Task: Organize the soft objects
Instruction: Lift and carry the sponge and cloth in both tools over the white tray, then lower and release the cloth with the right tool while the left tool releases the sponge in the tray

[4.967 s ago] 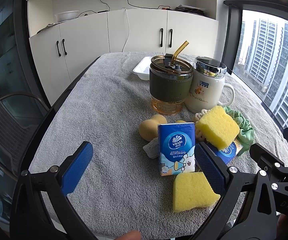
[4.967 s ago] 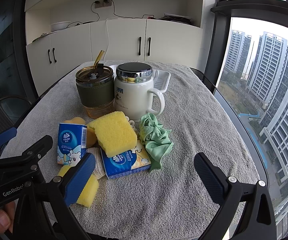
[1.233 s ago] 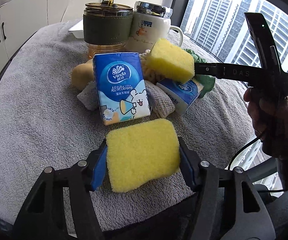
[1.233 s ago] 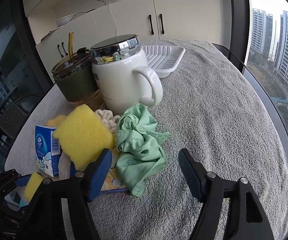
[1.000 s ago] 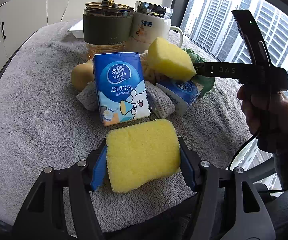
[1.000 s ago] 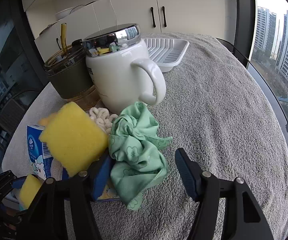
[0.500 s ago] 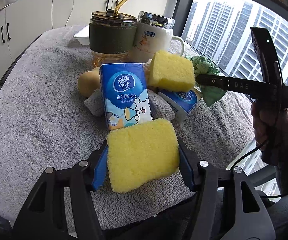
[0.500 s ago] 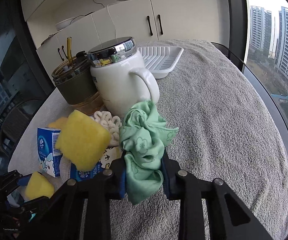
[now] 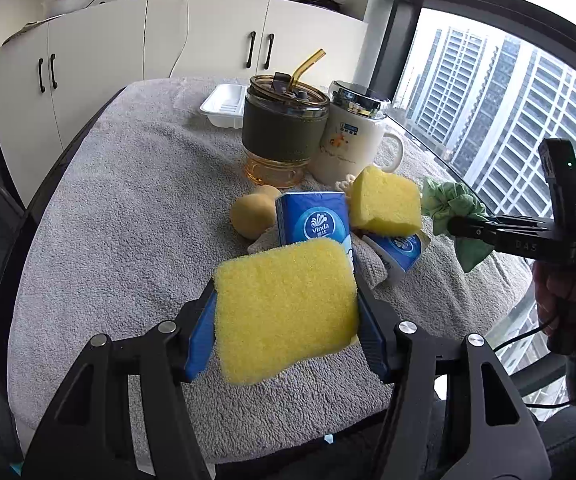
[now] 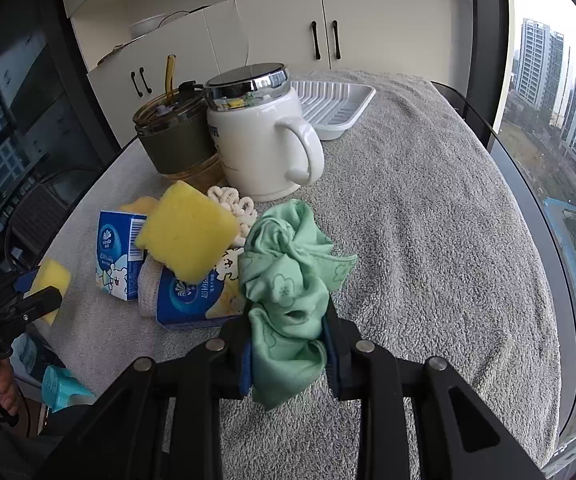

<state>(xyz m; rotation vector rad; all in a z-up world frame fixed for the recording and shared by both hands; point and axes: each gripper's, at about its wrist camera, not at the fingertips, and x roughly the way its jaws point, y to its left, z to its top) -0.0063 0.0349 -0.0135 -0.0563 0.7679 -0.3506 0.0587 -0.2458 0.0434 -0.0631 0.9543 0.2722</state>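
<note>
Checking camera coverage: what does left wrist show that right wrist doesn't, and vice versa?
Left wrist only: the round tan sponge beside the upright tissue pack, and the right gripper from outside.
Right wrist only: the teal item below the table edge, and the tray unobstructed.
Both: left gripper shut on a yellow sponge, green cloth clamped by the right, white mug, straw tumbler, second yellow sponge.

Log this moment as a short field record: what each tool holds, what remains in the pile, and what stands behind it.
left tool: shut on yellow sponge, lifted
right tool: shut on green cloth, lifted
pile: second sponge atop tissue pack; upright tissue pack
behind: white mug, tumbler, white tray
surface: grey towel
</note>
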